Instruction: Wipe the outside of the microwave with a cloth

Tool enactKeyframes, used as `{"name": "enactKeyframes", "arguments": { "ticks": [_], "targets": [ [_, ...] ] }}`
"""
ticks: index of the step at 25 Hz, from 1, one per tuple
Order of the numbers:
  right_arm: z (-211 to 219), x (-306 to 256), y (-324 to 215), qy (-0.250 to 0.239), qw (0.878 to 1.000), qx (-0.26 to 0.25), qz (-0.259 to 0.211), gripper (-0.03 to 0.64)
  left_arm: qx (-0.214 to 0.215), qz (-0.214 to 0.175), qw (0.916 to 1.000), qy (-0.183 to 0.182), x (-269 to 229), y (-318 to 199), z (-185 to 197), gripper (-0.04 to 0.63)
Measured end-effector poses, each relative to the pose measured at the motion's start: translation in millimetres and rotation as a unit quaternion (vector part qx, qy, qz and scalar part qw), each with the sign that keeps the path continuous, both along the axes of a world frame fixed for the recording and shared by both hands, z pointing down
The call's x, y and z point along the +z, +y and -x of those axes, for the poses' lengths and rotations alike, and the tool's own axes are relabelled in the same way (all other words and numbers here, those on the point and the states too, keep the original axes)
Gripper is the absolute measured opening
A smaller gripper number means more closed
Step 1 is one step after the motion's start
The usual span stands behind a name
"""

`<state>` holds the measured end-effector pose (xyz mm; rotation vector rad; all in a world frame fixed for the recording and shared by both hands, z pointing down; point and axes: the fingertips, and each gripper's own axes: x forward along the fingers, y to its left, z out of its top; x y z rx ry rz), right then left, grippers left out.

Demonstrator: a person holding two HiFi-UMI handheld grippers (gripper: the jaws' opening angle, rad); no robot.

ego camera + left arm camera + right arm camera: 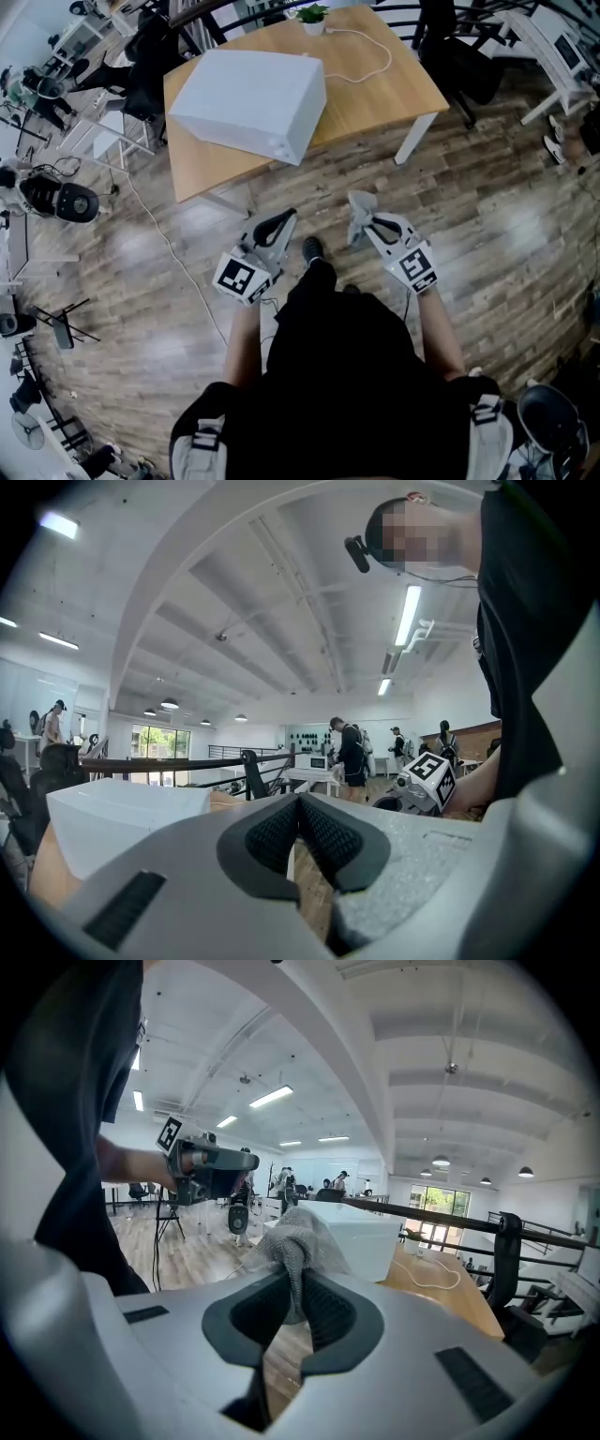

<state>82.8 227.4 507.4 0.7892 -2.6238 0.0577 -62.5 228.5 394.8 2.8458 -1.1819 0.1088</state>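
Two things share the wooden table (380,105) with the boxy white microwave (251,97): a white cord (386,54) and a potted plant (312,15). Over plank floor (487,216), left gripper (279,223) is clenched empty; right gripper (369,228) pinches a grey knit cloth (358,207).

No legible text, brands or numbers anywhere. Only square black-and-white marker patterns, no characters, on the cubes behind each claw: left gripper (278,225), right gripper (367,223).
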Motion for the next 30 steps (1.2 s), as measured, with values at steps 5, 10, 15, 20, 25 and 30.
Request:
{"name": "enactKeyframes", "arguments": {
  "ticks": [5, 10, 15, 20, 25, 30],
  "targets": [
    [23, 2, -24, 0.002, 1.0, -0.009, 0.005, 0.037, 0.001, 0.006, 1.0, 0.002, 2, -32, 17, 0.002],
    [44, 8, -52, 0.007, 1.0, -0.011, 0.008, 0.037, 0.003, 0.011, 0.9999, 0.005, 10, -59, 37, 0.002],
    [69, 12, -77, 0.018, 1.0, -0.02, 0.004, 0.037, -0.003, 0.016, 0.9998, 0.012, 21, -86, 63, 0.002],
    [93, 11, -106, 0.029, 0.999, -0.025, 0.0, 0.037, 0.007, 0.015, 0.9998, 0.014, 18, -116, 83, 0.002],
    [123, 18, -131, 0.027, 0.999, -0.019, 0.003, 0.037, 0.012, 0.011, 0.9998, 0.009, 21, -145, 112, 0.002],
    [140, 19, -147, 0.022, 1.0, -0.02, 0.007, 0.037, 0.022, 0.005, 0.9997, 0.006, 12, -167, 121, 0.002]
  ]
}}
